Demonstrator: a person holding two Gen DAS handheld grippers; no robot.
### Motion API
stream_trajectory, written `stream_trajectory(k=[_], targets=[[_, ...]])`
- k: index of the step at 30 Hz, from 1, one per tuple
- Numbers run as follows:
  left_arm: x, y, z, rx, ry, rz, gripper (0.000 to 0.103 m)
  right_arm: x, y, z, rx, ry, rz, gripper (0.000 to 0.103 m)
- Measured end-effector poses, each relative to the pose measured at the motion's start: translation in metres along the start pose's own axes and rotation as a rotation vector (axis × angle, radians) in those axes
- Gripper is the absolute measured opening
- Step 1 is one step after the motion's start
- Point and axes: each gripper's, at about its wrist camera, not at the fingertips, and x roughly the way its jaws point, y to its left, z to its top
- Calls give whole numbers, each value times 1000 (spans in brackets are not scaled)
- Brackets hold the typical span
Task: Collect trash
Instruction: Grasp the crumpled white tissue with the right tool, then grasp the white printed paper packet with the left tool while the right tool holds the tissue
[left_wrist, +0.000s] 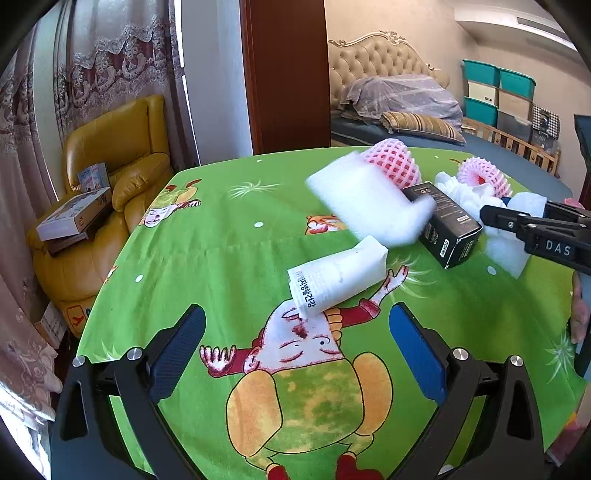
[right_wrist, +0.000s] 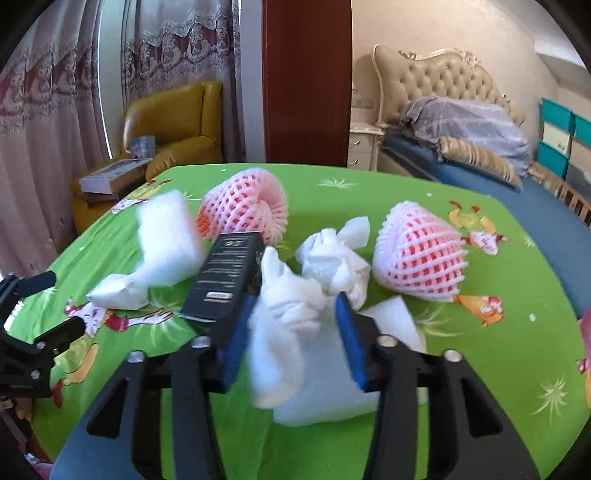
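Trash lies on a green cartoon tablecloth (left_wrist: 221, 240). My left gripper (left_wrist: 295, 310) is open, and the near end of a white paper packet (left_wrist: 332, 280) with printed text lies just ahead between its fingertips, untouched. Beyond it are a blurred white foam block (left_wrist: 369, 206), a black box (left_wrist: 443, 225) and two pink foam nets (left_wrist: 391, 162) (left_wrist: 484, 177). My right gripper (right_wrist: 295, 299) is shut on a crumpled white foam wrap (right_wrist: 284, 325), its blue pads (right_wrist: 236, 343) on either side. A flat foam sheet (right_wrist: 391, 317) lies under it and a white tissue wad (right_wrist: 336, 262) is just ahead.
A yellow armchair (left_wrist: 118, 155) with boxes stacked on it stands left of the table. A brown wooden post (left_wrist: 288, 74) rises behind the table's far edge. A bed (left_wrist: 406, 103) and teal storage bins (left_wrist: 498, 92) are at the back right. A hand (left_wrist: 580, 314) shows at the right edge.
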Motion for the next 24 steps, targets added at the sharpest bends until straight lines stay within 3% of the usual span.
stream_trajectory(k=[7,13,20,24], targets=[[6,-5,0,11,32,25,95,-41,-12,-9,13,-91,12,25],[7,-4,0,5,38,26,95,-85,-39,-22,49,-195,-71,25],[9,-4,1,7,42,24,95,-91,-88,-50,158,-177,-187,25],[12,-6,2,9,58,22,95,-87,-96,-57,198,-177,-191,25]])
